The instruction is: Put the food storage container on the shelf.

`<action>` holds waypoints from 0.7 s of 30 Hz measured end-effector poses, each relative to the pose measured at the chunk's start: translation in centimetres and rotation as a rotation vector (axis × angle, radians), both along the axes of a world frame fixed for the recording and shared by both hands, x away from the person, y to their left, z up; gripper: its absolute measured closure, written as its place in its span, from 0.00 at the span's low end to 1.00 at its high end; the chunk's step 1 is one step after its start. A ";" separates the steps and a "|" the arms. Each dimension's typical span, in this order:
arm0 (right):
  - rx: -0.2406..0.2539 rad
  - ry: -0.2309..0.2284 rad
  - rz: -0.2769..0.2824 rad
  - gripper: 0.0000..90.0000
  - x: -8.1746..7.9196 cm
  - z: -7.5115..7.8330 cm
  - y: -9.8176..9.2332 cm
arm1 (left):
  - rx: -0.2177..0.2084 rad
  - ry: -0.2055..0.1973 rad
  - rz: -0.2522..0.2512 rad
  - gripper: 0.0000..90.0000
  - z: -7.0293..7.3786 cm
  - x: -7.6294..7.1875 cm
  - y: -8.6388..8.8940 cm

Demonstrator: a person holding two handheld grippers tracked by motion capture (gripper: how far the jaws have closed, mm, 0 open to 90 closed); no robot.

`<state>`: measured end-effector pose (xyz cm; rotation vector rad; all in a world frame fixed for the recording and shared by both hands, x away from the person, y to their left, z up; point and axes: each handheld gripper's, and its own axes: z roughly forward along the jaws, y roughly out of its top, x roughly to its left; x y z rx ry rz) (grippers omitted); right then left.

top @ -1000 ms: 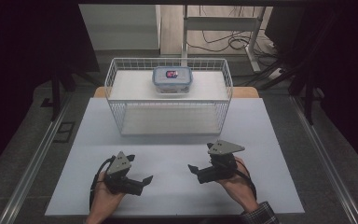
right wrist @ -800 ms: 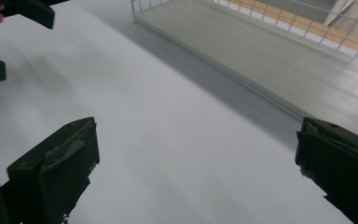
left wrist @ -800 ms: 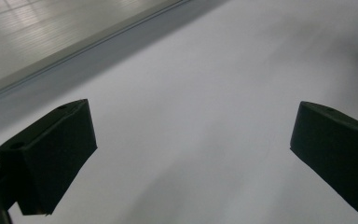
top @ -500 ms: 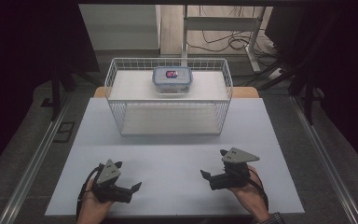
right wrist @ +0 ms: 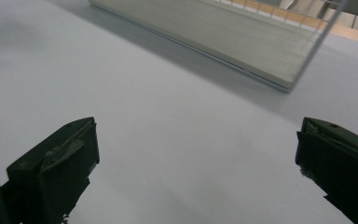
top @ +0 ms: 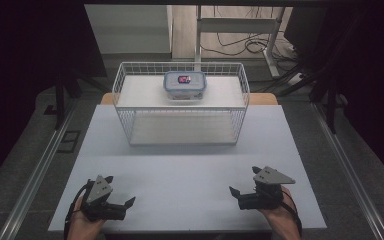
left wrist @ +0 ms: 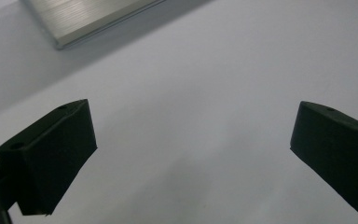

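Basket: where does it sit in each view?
High view: basket at centre, on the table's far half.
Left gripper view: top left, probably a corner of its base.
Right gripper view: top right, base and wire corner.
Shared landmark: white table.

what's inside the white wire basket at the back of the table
The white wire basket holds one clear plastic food container with a blue-rimmed lid, near its back wall. Something red and dark shows through the lid; it is too small to identify. The rest of the basket floor looks bare.
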<state>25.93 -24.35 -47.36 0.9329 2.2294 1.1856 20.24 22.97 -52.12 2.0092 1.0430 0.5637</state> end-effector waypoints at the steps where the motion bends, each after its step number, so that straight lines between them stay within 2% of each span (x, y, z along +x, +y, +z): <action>1: -0.001 0.002 -0.010 0.00 -0.1 -0.1 -0.2 | 0.000 0.003 0.006 0.00 -0.1 -0.1 0.2; 8: -0.040 0.032 -0.042 0.00 -0.9 -1.5 -1.4 | 0.044 0.023 0.056 0.00 -0.9 -1.0 1.7; 11: -0.042 0.070 -0.045 0.00 -1.2 -2.2 -1.9 | 0.010 0.052 0.082 0.00 -1.3 -1.3 2.6; 15: -0.074 0.115 -0.052 0.00 -1.6 -3.0 -2.3 | -0.020 0.101 0.105 0.00 -1.9 -1.6 3.5; 18: -0.076 0.158 -0.058 0.00 -1.8 -3.5 -2.7 | -0.062 0.099 0.119 0.00 -1.9 -1.6 3.9; 21: -0.088 0.196 -0.065 0.00 -1.8 -3.9 -2.9 | -0.069 0.110 0.124 0.00 -2.0 -1.5 4.0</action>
